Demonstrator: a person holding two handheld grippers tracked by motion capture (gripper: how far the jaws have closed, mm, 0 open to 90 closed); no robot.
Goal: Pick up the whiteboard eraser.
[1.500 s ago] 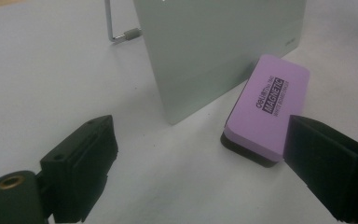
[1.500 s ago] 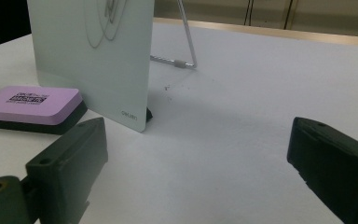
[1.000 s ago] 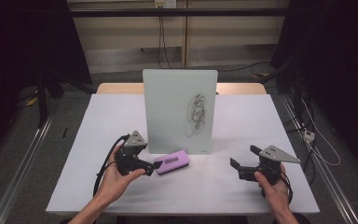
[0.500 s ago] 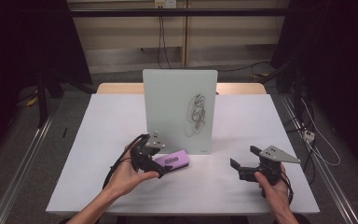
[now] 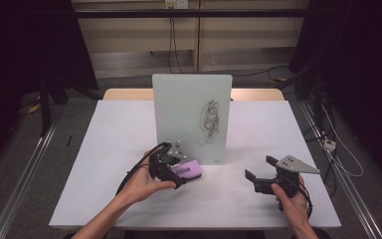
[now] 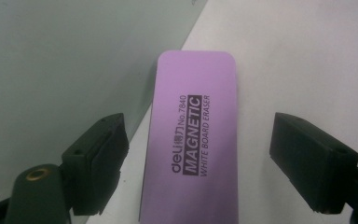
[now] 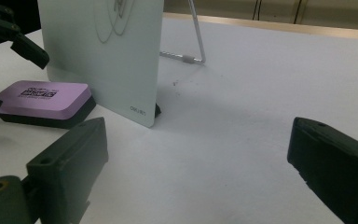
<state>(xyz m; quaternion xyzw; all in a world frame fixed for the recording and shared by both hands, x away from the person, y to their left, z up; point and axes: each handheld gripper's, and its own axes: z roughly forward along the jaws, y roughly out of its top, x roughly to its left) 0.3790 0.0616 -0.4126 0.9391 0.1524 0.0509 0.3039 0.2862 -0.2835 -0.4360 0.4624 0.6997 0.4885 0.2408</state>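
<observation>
Lying between closing left fingers (image 6: 209, 163): purple eraser (image 6: 193, 140), seemingly untouched.

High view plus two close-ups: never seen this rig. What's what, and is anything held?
No robot: a person holds a handheld two-jaw gripper in each hand. The high view looks down on the white table; each close-up comes from a camera riding on one gripper, looking along its black jaws. On the table stands a small whiteboard with a black scribble, and a purple magnetic whiteboard eraser lies at its foot. The left gripper straddles the eraser; its jaws have just been closing, with gaps still showing, so nothing is held. The right gripper waits open.
</observation>
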